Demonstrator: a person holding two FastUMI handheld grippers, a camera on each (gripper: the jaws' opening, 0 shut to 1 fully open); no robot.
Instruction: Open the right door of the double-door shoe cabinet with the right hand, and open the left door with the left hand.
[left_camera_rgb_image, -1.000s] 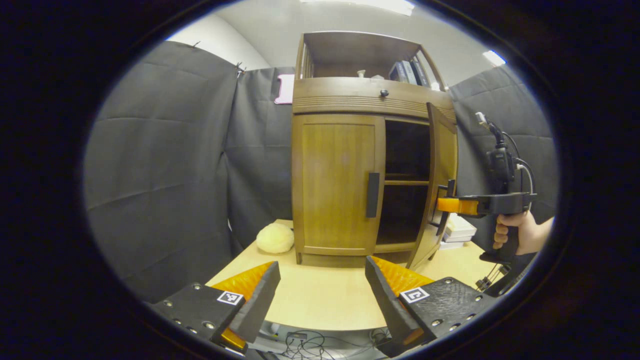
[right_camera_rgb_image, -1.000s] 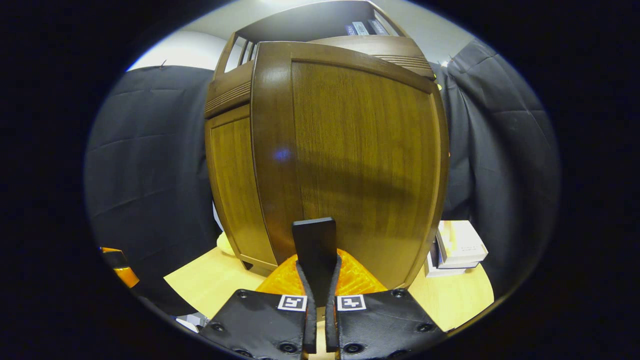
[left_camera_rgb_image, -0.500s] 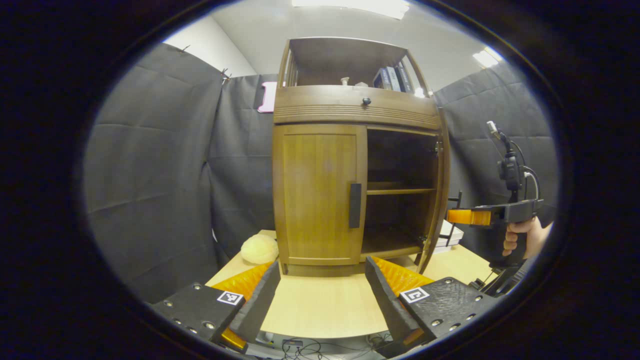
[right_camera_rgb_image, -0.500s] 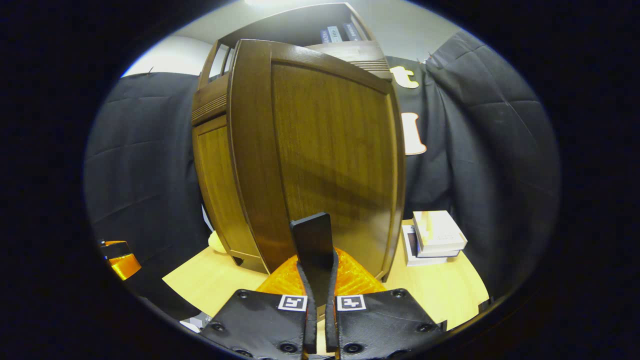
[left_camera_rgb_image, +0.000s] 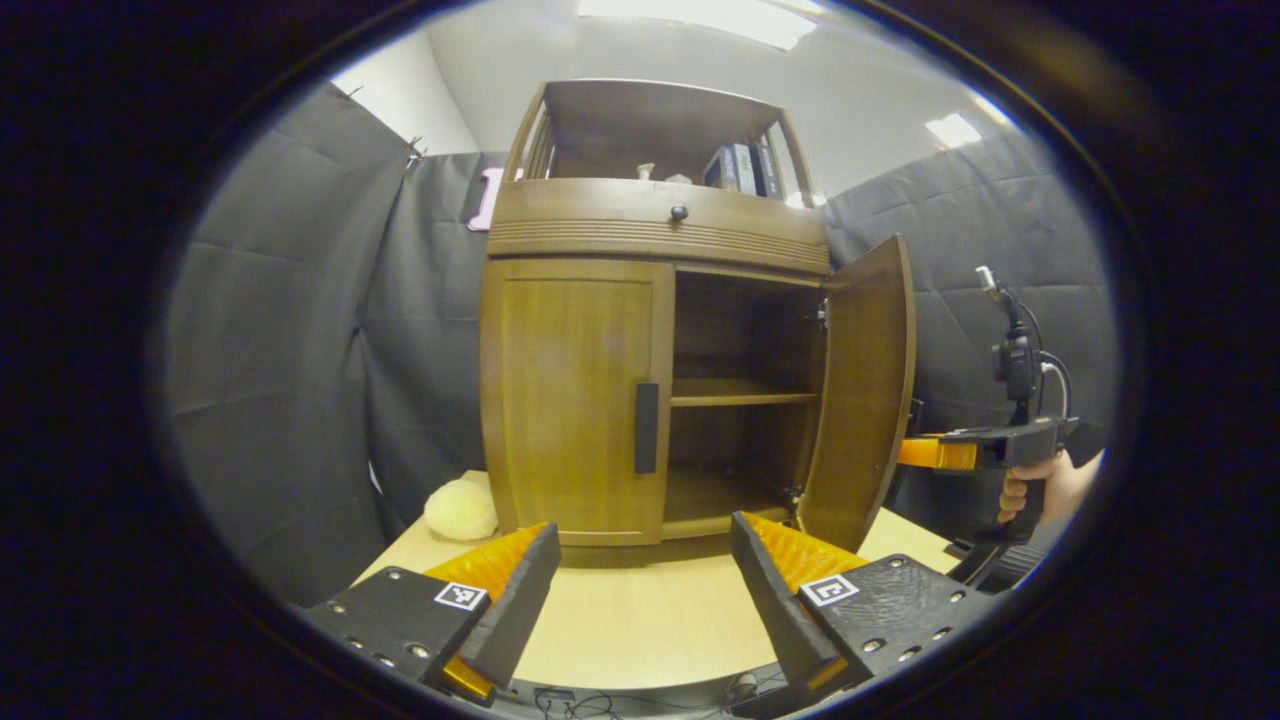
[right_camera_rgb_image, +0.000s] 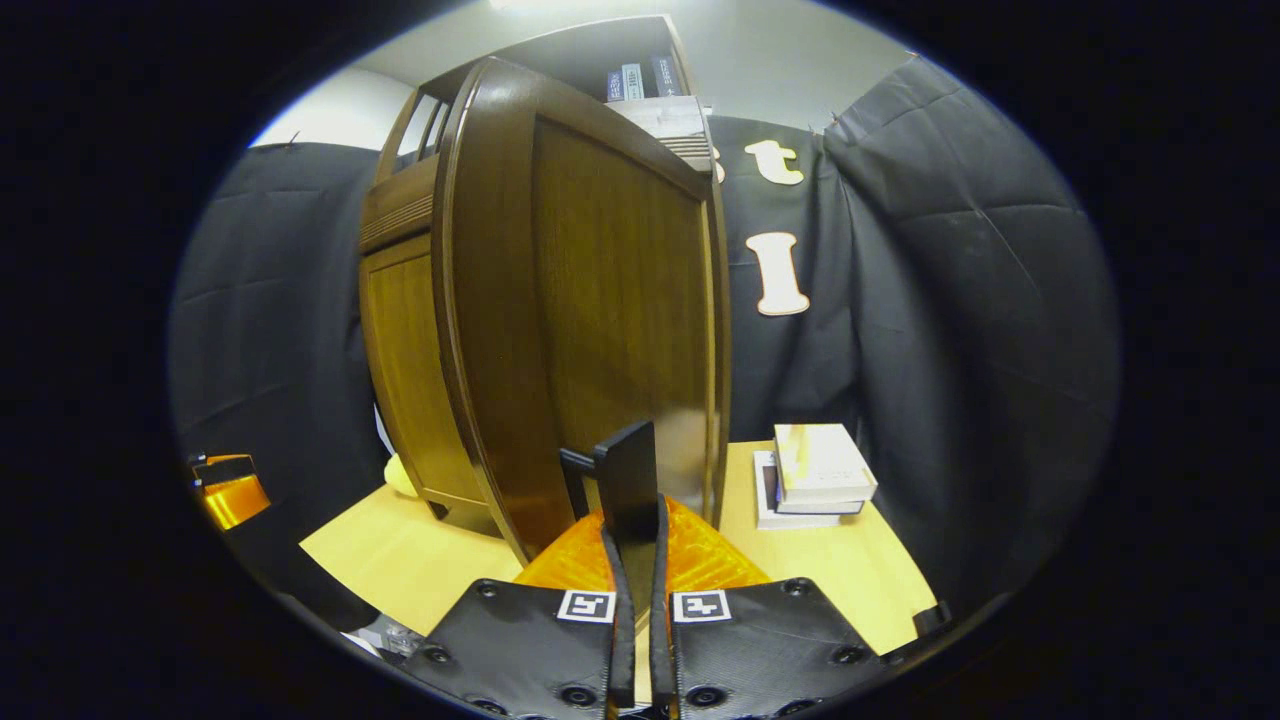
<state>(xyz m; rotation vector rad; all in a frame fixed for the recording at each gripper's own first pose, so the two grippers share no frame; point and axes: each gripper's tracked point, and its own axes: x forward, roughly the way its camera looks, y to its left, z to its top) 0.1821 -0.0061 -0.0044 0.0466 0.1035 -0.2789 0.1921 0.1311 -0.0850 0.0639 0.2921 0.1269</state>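
I count one cabinet (left_camera_rgb_image: 640, 300) with two doors: one open (left_camera_rgb_image: 860, 390), one shut (left_camera_rgb_image: 575, 400). Each door has one dark handle, (right_camera_rgb_image: 632, 480) and (left_camera_rgb_image: 646, 428). I hold two grippers, left (left_camera_rgb_image: 640, 590) and right (right_camera_rgb_image: 632, 600). One pale fuzzy ball (left_camera_rgb_image: 460, 510) and one stack of books (right_camera_rgb_image: 815, 478) sit on one table (left_camera_rgb_image: 640, 620).

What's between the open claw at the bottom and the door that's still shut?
Just bare table. In the left gripper view, the left claw gapes open with tabletop running up to the shut left door. Nothing sits in that stretch.
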